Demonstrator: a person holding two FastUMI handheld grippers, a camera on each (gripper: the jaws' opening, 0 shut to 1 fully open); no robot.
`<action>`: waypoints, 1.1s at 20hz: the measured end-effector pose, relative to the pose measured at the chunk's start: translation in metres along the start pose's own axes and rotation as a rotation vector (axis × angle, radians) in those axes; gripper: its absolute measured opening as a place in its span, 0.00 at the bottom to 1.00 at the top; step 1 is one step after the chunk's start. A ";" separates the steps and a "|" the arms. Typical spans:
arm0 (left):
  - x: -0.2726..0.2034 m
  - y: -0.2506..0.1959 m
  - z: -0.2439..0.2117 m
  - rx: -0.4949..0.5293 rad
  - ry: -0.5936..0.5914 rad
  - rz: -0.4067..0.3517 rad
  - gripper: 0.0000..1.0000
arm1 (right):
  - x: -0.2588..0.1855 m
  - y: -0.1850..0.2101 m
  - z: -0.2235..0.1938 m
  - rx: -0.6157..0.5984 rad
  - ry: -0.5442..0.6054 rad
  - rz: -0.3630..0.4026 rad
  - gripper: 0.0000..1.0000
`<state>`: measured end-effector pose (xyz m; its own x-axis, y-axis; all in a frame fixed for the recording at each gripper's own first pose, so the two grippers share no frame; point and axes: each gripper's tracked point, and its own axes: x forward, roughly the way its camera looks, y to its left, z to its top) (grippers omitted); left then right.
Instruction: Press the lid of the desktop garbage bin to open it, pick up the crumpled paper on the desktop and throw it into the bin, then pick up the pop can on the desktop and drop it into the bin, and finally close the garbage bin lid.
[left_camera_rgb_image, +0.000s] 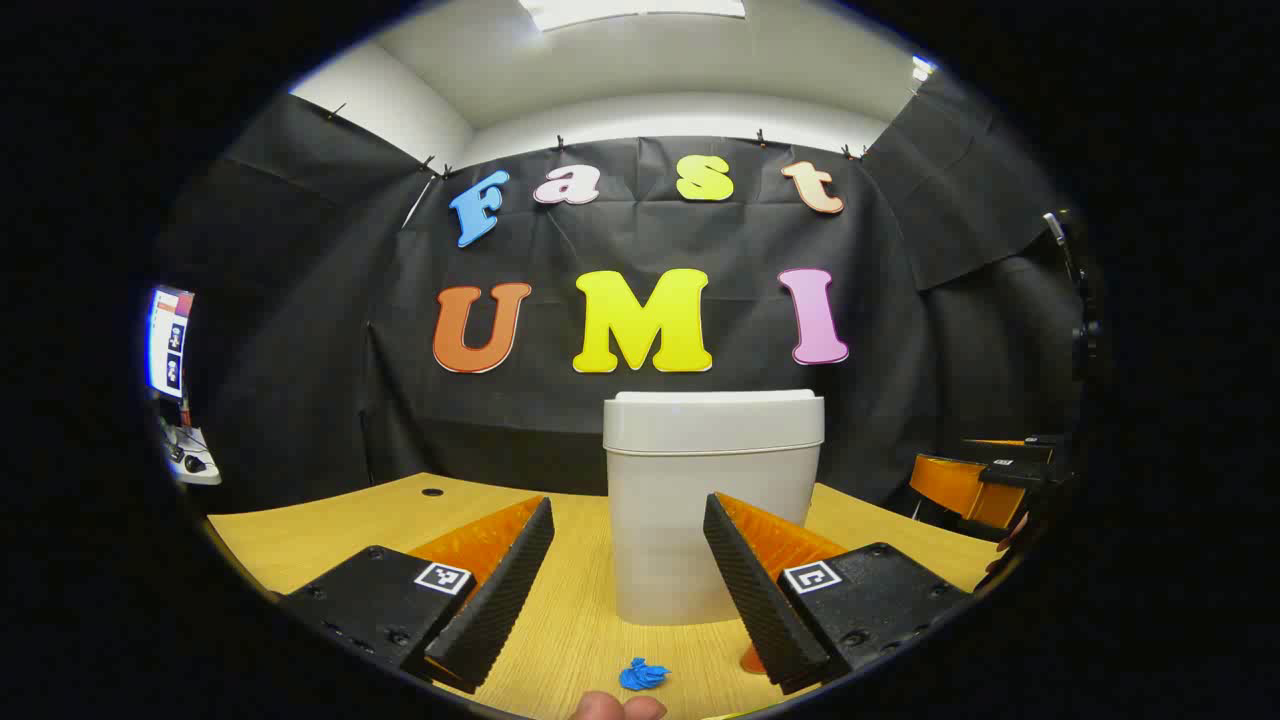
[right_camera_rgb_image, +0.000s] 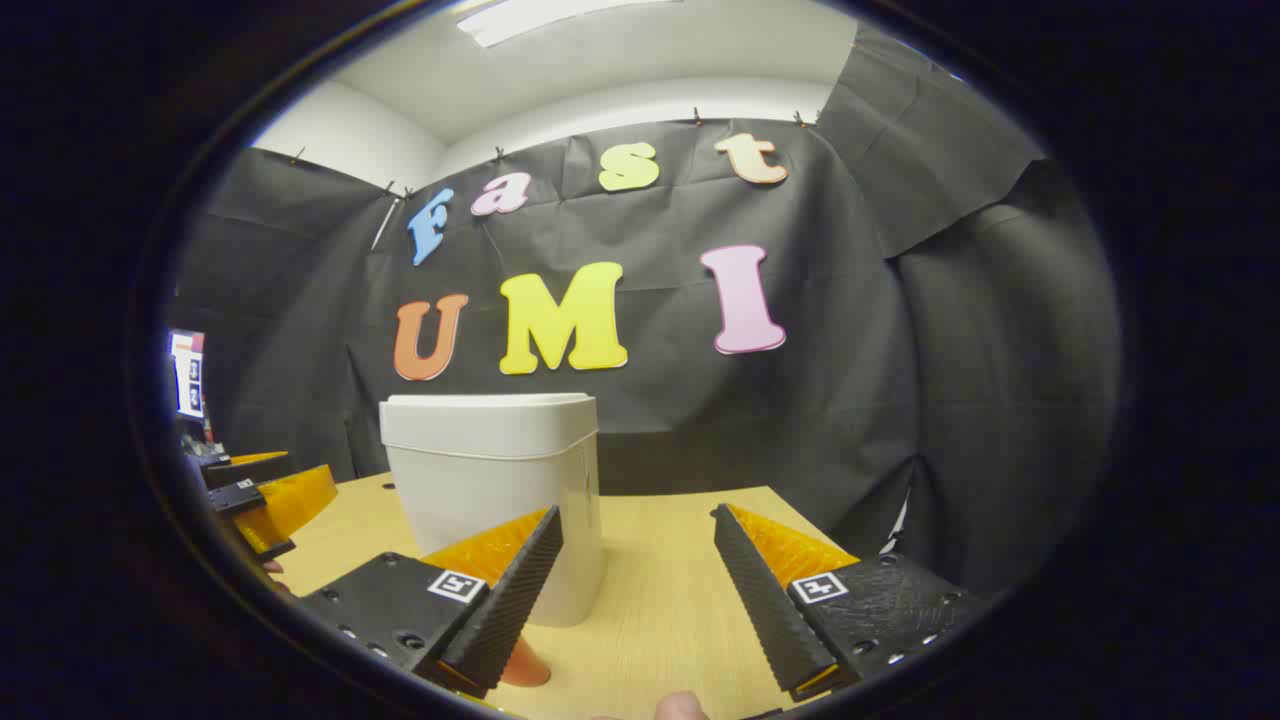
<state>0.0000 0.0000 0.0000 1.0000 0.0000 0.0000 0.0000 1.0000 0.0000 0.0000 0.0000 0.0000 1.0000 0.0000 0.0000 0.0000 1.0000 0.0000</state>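
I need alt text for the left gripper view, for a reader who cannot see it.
A white desktop garbage bin with its lid closed stands on a wooden table, straight ahead of the open left gripper. A small blue crumpled paper lies on the table between the fingers, nearer the camera.

The white plastic garbage bin with its lid shut (left_camera_rgb_image: 712, 500) stands dead ahead of your left hand-held gripper (left_camera_rgb_image: 628, 580), whose jaws are spread wide with bare light wooden table (left_camera_rgb_image: 330, 520) between them. A small blue crumpled paper (left_camera_rgb_image: 642, 675) lies on the table just short of the bin, between the fingers. An orange object (left_camera_rgb_image: 752, 658) sits low by the bin's right base, partly hidden. From your right hand-held gripper (right_camera_rgb_image: 638, 585), jaws also apart, the bin is ahead-left; table straight ahead and right is free up to the black cloth wall (right_camera_rgb_image: 900, 400).
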 end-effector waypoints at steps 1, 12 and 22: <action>-0.001 -0.001 -0.002 -0.005 0.003 -0.004 0.97 | 0.000 0.000 -0.001 -0.002 0.005 0.001 0.94; -0.004 0.000 0.001 0.025 0.002 -0.001 0.98 | -0.003 0.001 0.001 0.011 0.007 0.000 0.95; -0.003 -0.001 -0.001 0.045 -0.001 -0.004 0.97 | -0.003 0.005 0.000 0.010 0.007 0.006 0.95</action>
<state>-0.0031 -0.0013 -0.0009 1.0000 -0.0041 0.0006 0.0040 0.9990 0.0445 -0.0032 0.0050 -0.0004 1.0000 0.0056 -0.0074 -0.0055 0.9999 0.0100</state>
